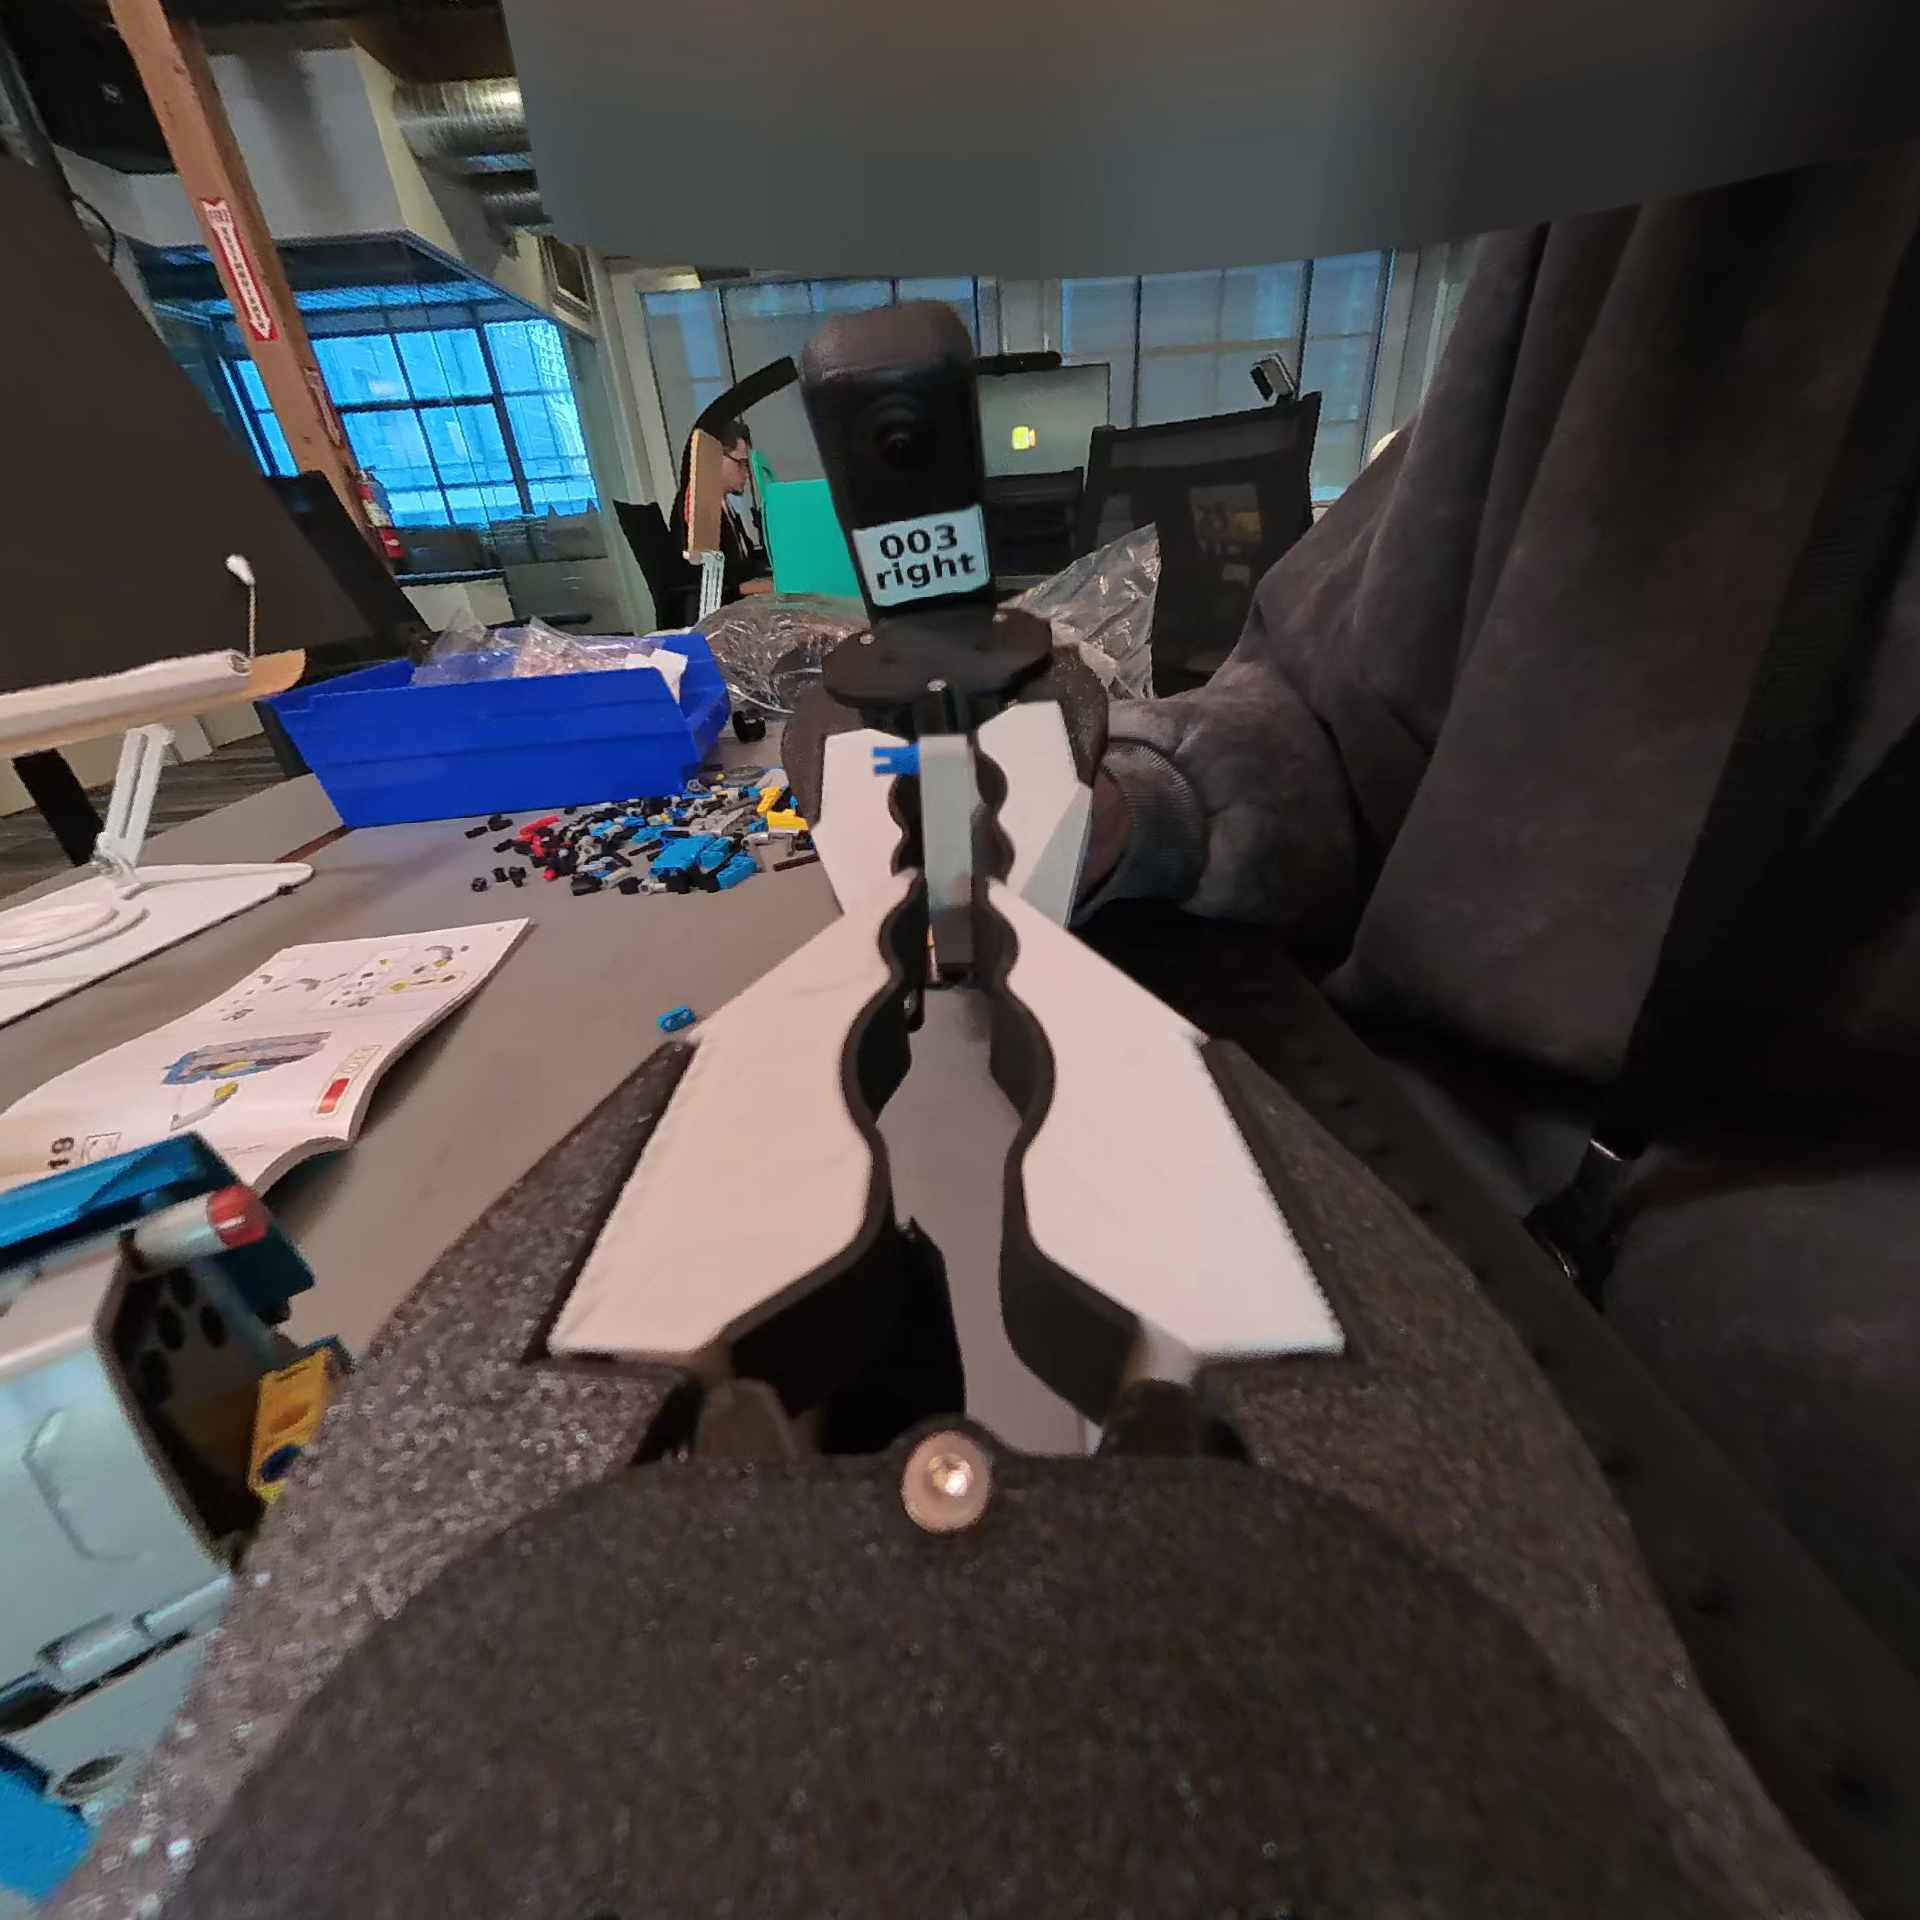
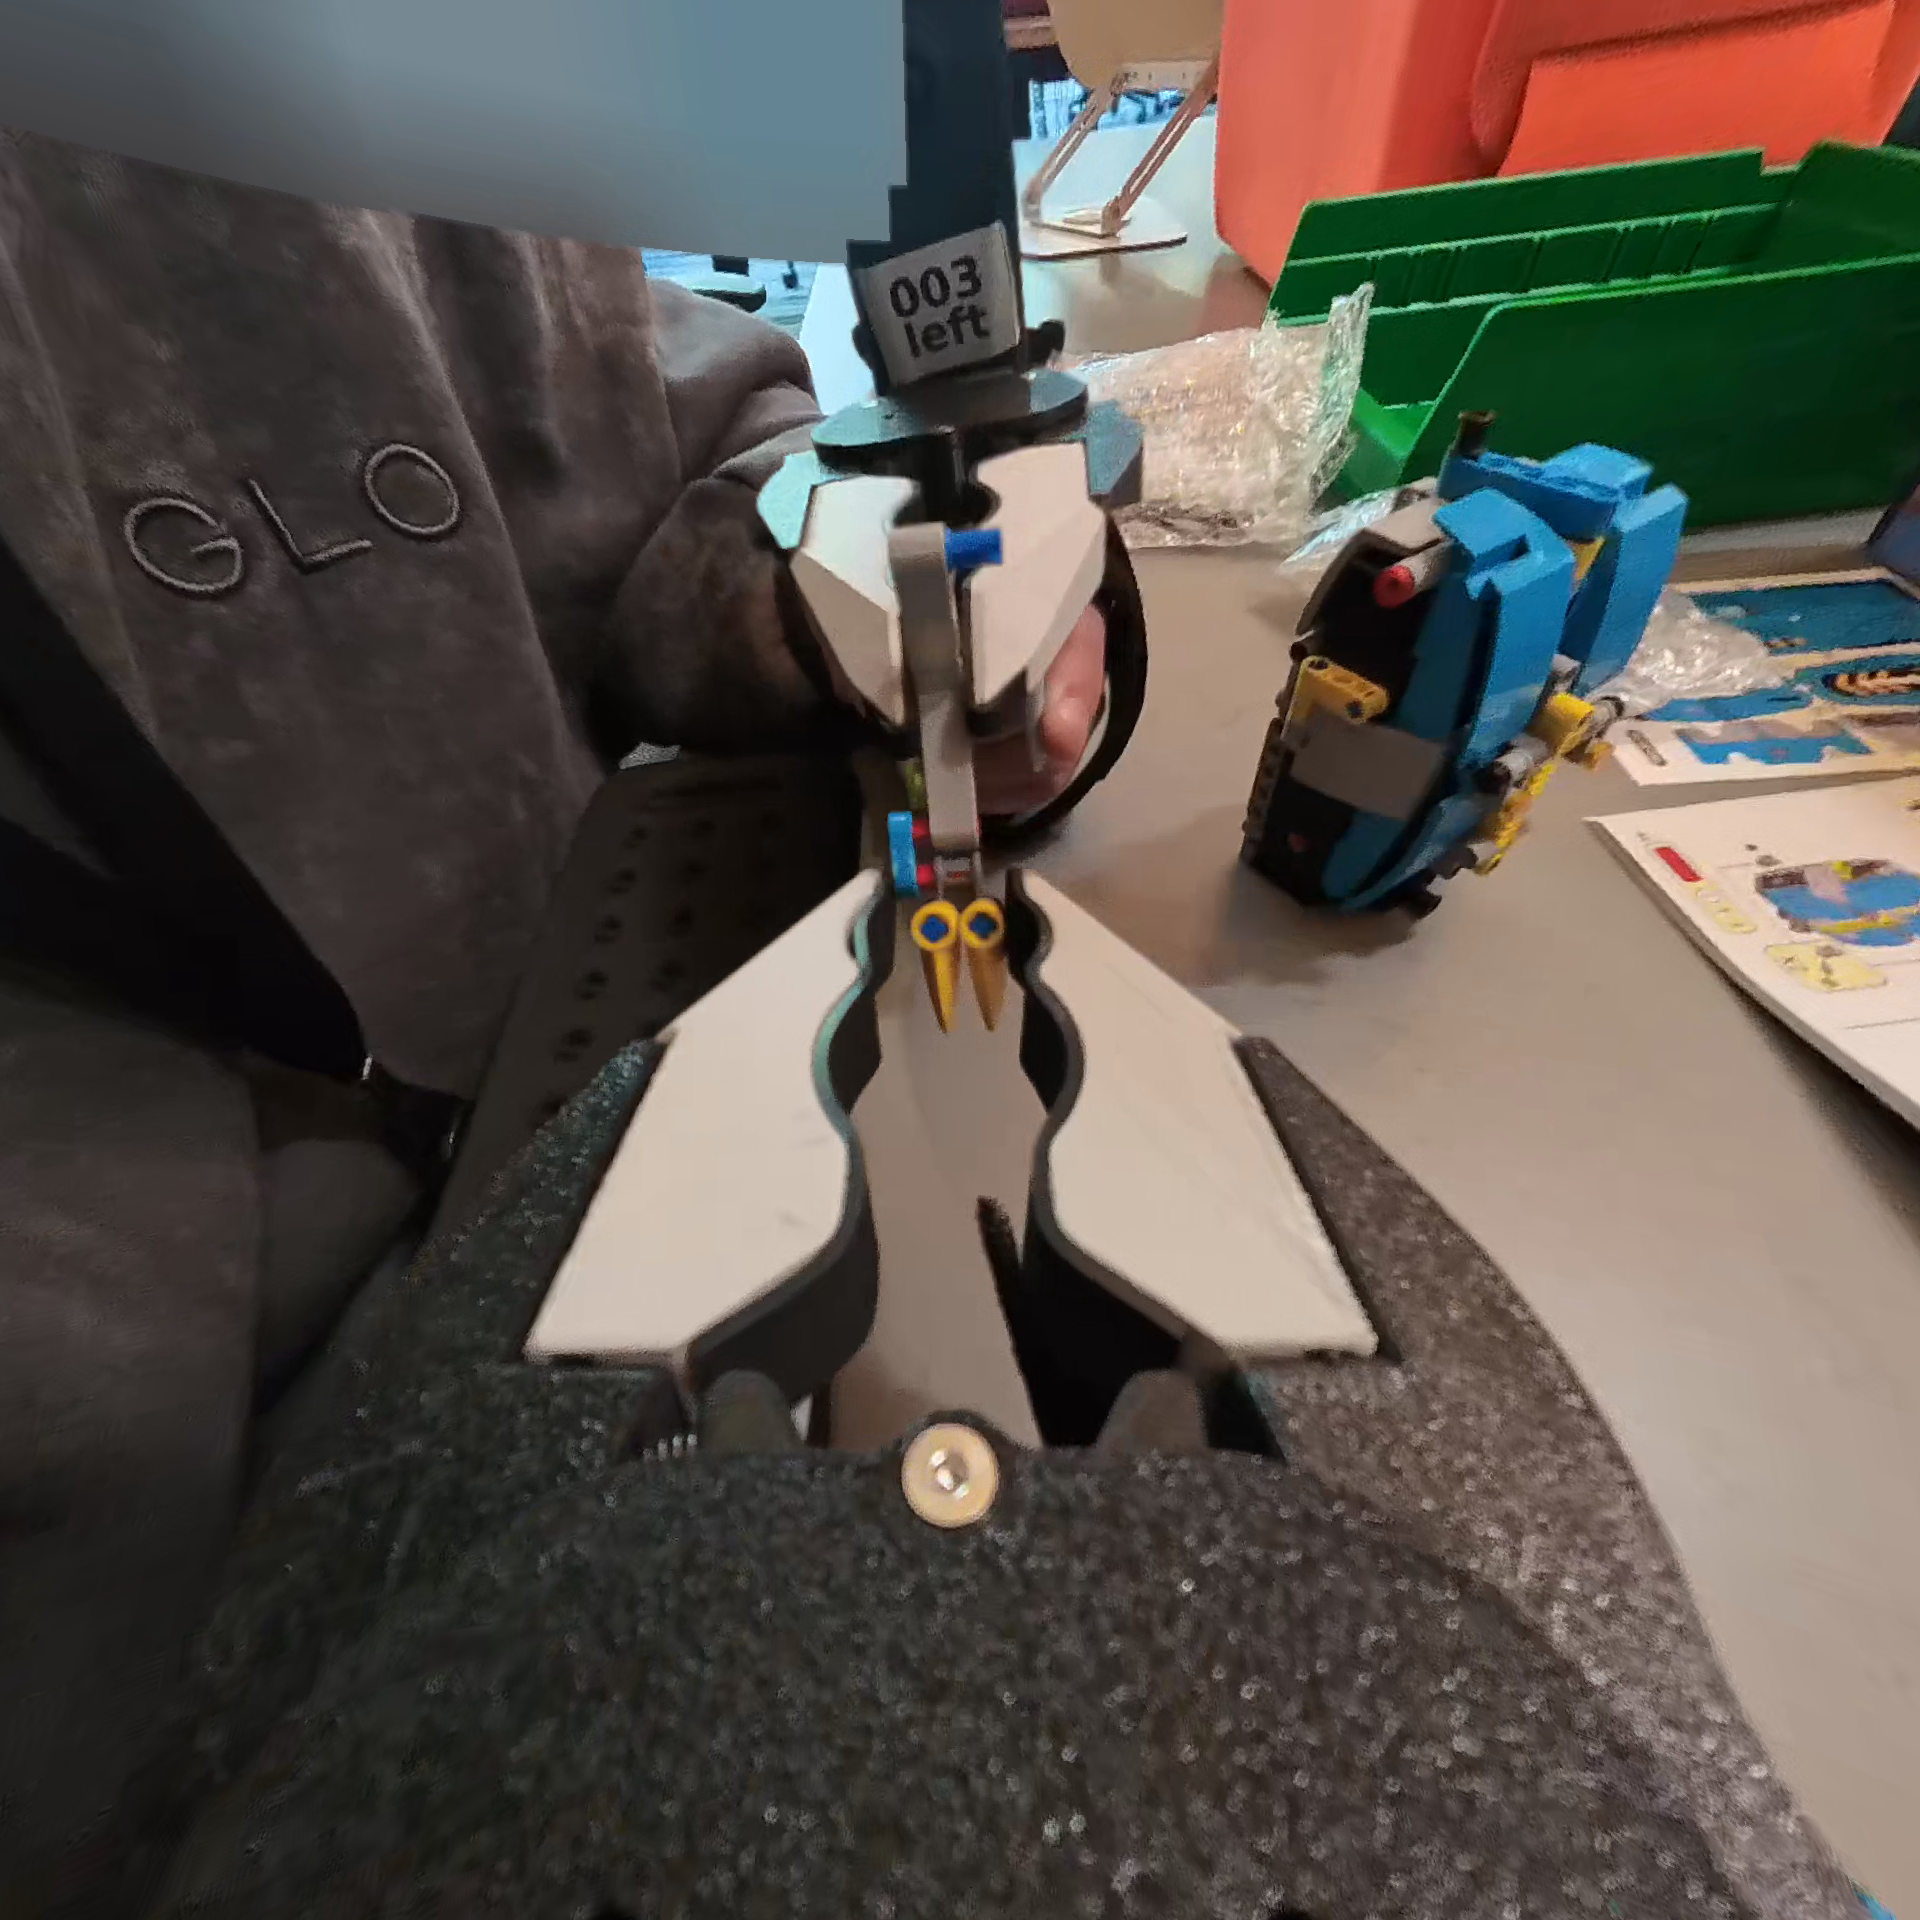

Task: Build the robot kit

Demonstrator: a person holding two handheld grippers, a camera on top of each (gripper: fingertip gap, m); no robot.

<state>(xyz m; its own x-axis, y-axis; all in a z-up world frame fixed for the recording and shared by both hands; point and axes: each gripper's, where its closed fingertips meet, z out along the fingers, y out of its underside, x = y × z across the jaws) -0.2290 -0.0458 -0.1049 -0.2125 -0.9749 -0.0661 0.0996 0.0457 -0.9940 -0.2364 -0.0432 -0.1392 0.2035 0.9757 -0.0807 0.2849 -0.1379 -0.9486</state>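
Left hand-held gripper [image 1: 951, 966] and right hand-held gripper [image 2: 956, 914] face each other tip to tip above the desk [image 1: 582, 997], both pinching one small brick assembly [image 2: 940, 790] — a grey beam with yellow pieces and blue pins. In the right wrist view the right fingers close on the yellow end; the left fingers clamp the grey beam farther up. In the left wrist view the grey beam [image 1: 948, 831] runs from the left tips into the right hand-held gripper's fingers.

Around them on the desk — a blue brick-built model [image 2: 1455, 686], open instruction booklet [image 1: 281, 1029], loose-parts pile [image 1: 665, 842], blue bin [image 1: 499, 727], green bin [image 2: 1662, 343].
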